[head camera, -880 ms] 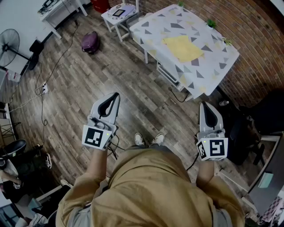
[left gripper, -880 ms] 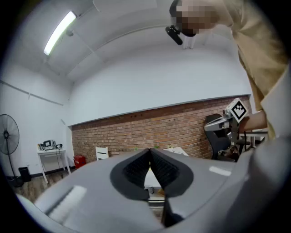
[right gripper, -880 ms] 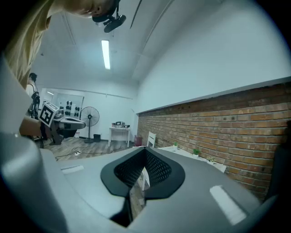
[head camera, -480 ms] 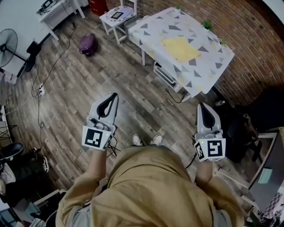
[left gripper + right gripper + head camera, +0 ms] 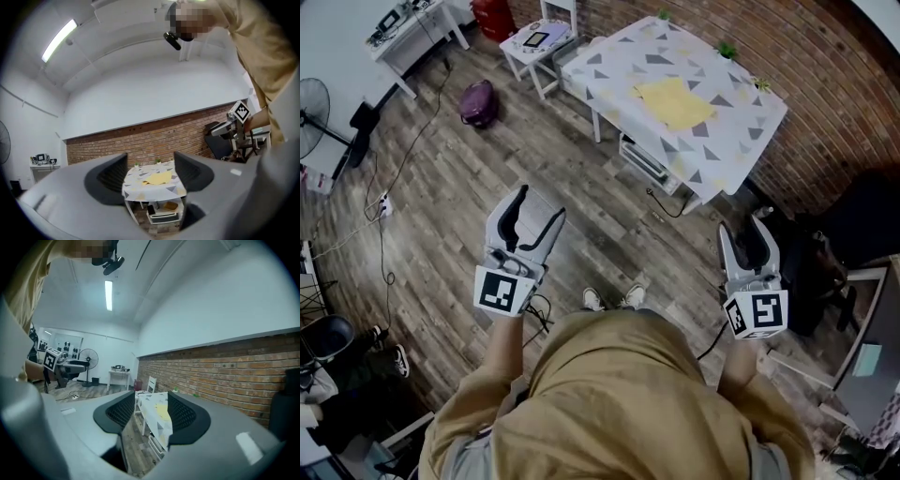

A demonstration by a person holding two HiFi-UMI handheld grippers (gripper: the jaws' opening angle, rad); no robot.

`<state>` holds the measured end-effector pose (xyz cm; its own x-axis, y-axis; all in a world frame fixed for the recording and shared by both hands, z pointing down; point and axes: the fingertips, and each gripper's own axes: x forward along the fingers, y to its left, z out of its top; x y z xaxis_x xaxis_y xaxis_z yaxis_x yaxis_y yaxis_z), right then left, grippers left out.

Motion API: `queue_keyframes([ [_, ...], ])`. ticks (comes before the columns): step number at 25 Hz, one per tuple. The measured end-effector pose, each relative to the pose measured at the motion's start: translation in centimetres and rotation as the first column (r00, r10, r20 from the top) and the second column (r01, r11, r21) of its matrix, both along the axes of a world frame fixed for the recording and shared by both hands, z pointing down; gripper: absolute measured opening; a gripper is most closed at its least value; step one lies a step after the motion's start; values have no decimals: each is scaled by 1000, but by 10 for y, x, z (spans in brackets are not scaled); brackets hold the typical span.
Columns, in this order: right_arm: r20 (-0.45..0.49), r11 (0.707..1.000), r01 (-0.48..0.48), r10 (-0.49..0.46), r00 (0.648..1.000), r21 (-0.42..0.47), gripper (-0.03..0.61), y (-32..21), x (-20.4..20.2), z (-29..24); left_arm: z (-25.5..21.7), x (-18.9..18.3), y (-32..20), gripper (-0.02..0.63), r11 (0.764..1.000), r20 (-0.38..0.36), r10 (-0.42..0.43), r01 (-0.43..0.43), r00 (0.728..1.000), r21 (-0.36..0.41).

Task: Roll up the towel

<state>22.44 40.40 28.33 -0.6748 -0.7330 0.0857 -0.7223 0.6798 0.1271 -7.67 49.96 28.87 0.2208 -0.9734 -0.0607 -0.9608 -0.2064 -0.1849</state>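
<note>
Towel (image 5: 675, 101) flat, long axis along brick wall (image 5: 825, 84) | left fingers (image 5: 516, 211), right fingers (image 5: 767, 239): apart, empty

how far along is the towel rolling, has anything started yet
Done: nothing. The flat yellow cloth towel lies unrolled on the white table with the triangle-pattern cover.
In hand: nothing. The left gripper and right gripper are both open and empty, held over the wooden floor, well short of the table.
Left: reach the table, grip a towel edge and roll the whole towel up.
</note>
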Motion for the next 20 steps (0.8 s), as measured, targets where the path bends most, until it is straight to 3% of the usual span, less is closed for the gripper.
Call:
queue_keyframes([
  [2,-6,1000,-14,14,1000,8,291,-4,6,-1,1,-7,-5,479,1000,6,-11,10,1000,19],
  [4,-21,1000,-28,28,999,6,387,-9,11,3,2,-14,-8,521,999,11,-24,24,1000,31],
  [6,-38,999,-34,34,999,-2,421,-12,12,7,5,-15,-11,536,1000,-7,-25,25,1000,-1],
  [20,-139,996,-81,85,987,30,419,-2,-29,15,34,-42,-11,540,998,-26,13,-15,1000,-58],
])
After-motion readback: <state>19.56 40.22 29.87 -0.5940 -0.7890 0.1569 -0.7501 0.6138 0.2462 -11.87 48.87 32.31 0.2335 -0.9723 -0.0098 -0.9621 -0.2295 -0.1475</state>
